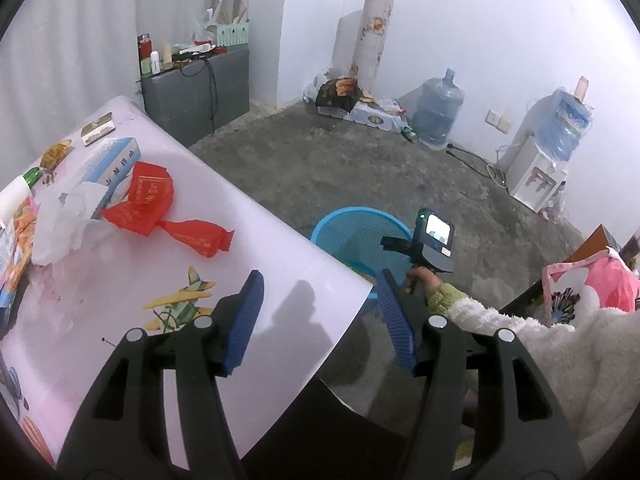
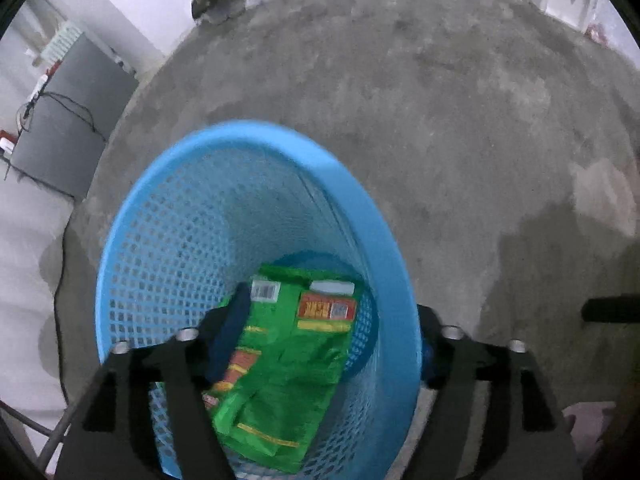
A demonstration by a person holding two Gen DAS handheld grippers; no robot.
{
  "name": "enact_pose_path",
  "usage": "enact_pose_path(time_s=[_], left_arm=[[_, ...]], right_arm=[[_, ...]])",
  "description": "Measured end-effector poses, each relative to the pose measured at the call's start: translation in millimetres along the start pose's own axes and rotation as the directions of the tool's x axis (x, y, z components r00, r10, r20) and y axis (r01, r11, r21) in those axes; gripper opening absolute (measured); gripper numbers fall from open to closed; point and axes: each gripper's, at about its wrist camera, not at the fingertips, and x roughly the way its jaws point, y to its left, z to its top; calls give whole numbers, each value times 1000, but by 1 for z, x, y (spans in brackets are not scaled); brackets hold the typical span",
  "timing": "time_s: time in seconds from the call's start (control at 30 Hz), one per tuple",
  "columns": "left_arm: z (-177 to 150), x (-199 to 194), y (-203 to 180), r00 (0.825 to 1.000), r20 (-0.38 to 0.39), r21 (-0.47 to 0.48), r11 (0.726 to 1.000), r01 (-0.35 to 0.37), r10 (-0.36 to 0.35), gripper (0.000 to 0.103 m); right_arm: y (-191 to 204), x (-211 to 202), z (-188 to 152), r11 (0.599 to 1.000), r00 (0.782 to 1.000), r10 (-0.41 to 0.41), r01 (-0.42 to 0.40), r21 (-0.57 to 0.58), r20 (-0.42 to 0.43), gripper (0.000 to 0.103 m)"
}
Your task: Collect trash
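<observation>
Green wrapper (image 2: pixel 280 360) lies in blue basket (image 2: pixel 168 208) under parted right gripper (image 2: pixel 324 340)

Plastic, foil, paper and rough concrete

The basket (image 2: pixel 168 240), lower centre of the right wrist view, is smooth blue plastic with perforated mesh walls; the green wrapper (image 2: pixel 288 360) in it looks like glossy printed film, creased. In the left wrist view, the table (image 1: pixel 280 280) at lower left carries a smooth, slightly shiny pink printed covering; on it the red wrappers (image 1: pixel 152 200) are shiny crinkled foil or film, and the white tissue (image 1: pixel 64 224) beside them is soft, matt and crumpled. The floor (image 1: pixel 360 168) is rough, matt, mottled grey concrete. The left gripper (image 1: pixel 320 320) has matt black plastic arms, ribbed blue pads and small metal pins. The sleeve (image 1: pixel 560 352) at lower right is fluffy white fleece cloth.
</observation>
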Motion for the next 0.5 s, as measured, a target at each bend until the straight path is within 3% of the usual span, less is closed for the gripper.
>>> enact_pose_path(time_s=[0.23, 0.5], left_arm=[[-6, -15, 1, 999, 33, -7, 1000, -1, 2, 58], [-3, -17, 6, 997, 50, -44, 998, 55, -53, 63]], right_arm=[[-9, -22, 9, 1000, 999, -18, 17, 13, 29, 83], [-6, -91, 2, 998, 993, 12, -4, -68, 119, 83]])
